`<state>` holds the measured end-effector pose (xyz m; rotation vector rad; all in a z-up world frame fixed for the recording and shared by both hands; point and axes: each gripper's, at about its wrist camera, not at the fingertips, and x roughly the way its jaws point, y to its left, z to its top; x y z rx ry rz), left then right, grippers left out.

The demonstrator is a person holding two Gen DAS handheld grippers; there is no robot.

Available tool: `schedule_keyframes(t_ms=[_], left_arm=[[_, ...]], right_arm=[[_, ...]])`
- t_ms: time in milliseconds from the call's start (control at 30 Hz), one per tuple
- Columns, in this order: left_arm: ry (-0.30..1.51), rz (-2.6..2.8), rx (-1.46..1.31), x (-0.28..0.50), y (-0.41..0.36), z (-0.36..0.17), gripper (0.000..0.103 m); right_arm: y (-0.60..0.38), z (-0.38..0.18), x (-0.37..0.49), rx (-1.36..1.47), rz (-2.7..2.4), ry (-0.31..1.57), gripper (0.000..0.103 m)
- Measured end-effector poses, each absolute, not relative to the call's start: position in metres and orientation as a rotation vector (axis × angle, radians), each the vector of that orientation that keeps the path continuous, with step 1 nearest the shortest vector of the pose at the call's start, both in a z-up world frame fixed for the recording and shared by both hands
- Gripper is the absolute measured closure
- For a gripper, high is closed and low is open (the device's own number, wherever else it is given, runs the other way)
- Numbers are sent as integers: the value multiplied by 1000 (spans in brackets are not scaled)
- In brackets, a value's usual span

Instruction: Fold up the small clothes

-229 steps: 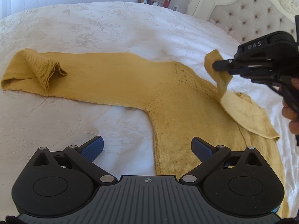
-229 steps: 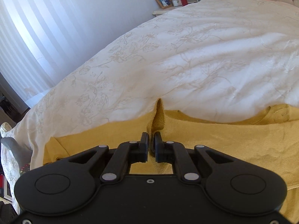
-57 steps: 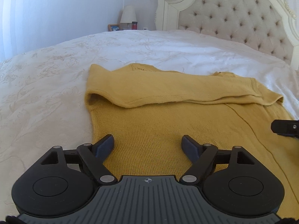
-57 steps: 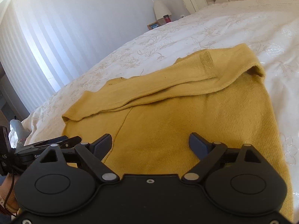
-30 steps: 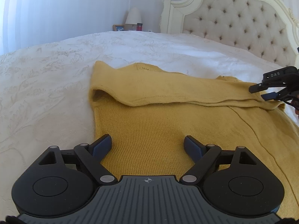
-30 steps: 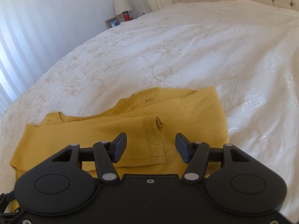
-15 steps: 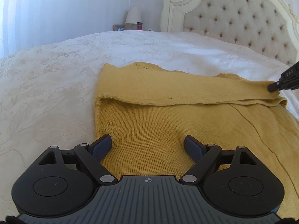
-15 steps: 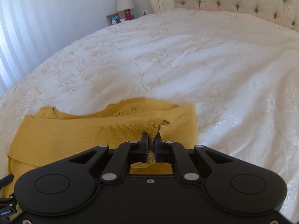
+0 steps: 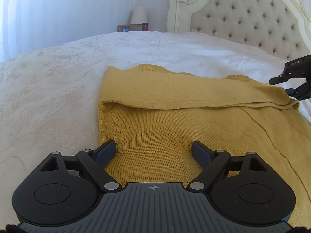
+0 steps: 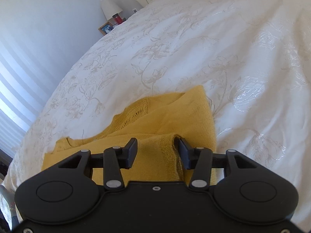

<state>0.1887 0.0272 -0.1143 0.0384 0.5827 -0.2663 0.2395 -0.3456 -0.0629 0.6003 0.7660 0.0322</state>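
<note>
So the yellow knit sweater (image 9: 175, 128) is lying flat on the white floral bedspread (image 9: 48, 89), with both sleeves folded across the chest into 1 band along the top. Left gripper (image 9: 153, 151) hovers over the lower body of the sweater, its 2 fingers spread wide with nothing pinched. Right gripper (image 10: 155, 147) is over at the sleeve cuff (image 10: 165, 145) on the far side, jaws opening, and the cuff sits loose between them, maybe brushing the right finger but not clamped.
</note>
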Motion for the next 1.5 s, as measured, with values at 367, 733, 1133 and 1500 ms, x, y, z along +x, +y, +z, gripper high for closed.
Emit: schedule_keyframes(t_ms=[367, 733, 1133, 1500], left_arm=[[583, -266, 39, 189, 27, -115, 17], [585, -265, 44, 190, 29, -116, 17], [592, -262, 71, 193, 26, -115, 17], [671, -281, 107, 195, 23, -104, 16]], right_arm=[[-338, -57, 255, 506, 24, 739, 92], [-330, -60, 262, 233, -96, 754, 88], [-313, -32, 183, 253, -100, 649, 44], [-273, -25, 79, 260, -32, 731, 34]])
